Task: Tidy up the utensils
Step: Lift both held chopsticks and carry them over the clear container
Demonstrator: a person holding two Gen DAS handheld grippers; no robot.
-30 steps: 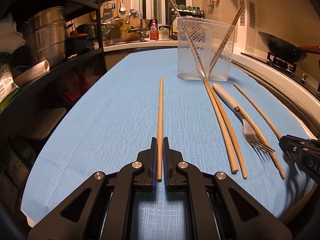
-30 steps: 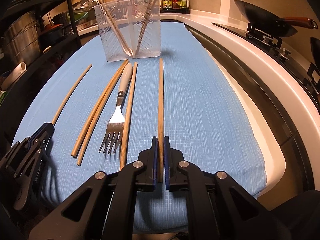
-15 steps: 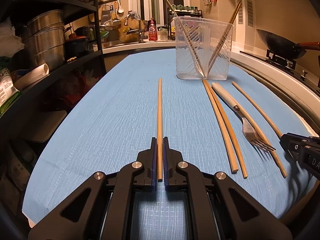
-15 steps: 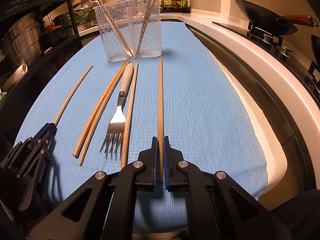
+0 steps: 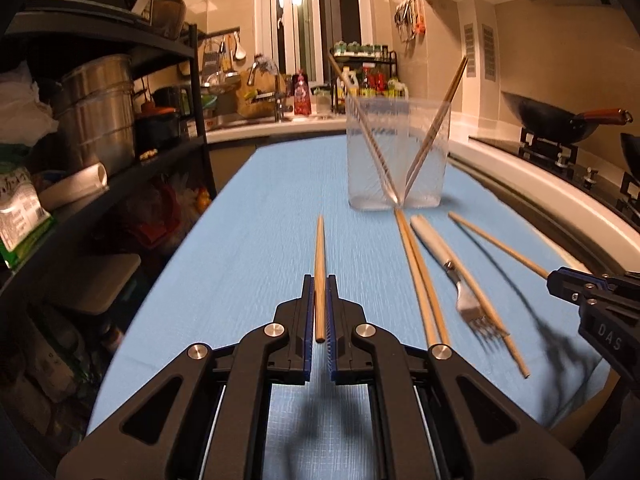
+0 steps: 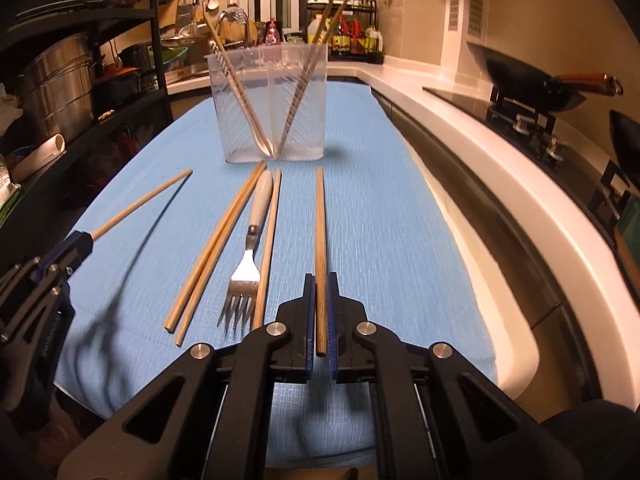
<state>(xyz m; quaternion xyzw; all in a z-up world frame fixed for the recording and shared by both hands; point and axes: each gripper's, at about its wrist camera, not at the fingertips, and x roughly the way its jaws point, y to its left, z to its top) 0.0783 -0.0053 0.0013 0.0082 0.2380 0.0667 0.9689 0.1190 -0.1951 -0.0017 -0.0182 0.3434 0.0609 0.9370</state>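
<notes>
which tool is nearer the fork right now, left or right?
Right. The right tool, shut on a chopstick, sits just beside the fork tines. The left tool, holding its own chopstick, is farther, beyond the loose chopstick pair.

A container [image 6: 269, 102] stands upright at the far end of the cloth [image 6: 380, 216], with chopsticks leaning inside it. Before it, on the cloth, lie a pair of chopsticks [image 6: 216, 248], a fork [image 6: 250, 256] and a single chopstick [image 6: 269, 248] — side by side, the fork between them, tines toward the near edge. Left of this group, the left gripper [image 5: 319, 308] holds a chopstick [image 5: 320, 264] off the cloth. Right of the group, the right gripper [image 6: 320, 308] holds another chopstick [image 6: 320, 240]. A shelf rack [image 5: 120, 152] stands left of the cloth; a counter [image 6: 480, 152] with a wok [image 6: 528, 76] runs along the right.
</notes>
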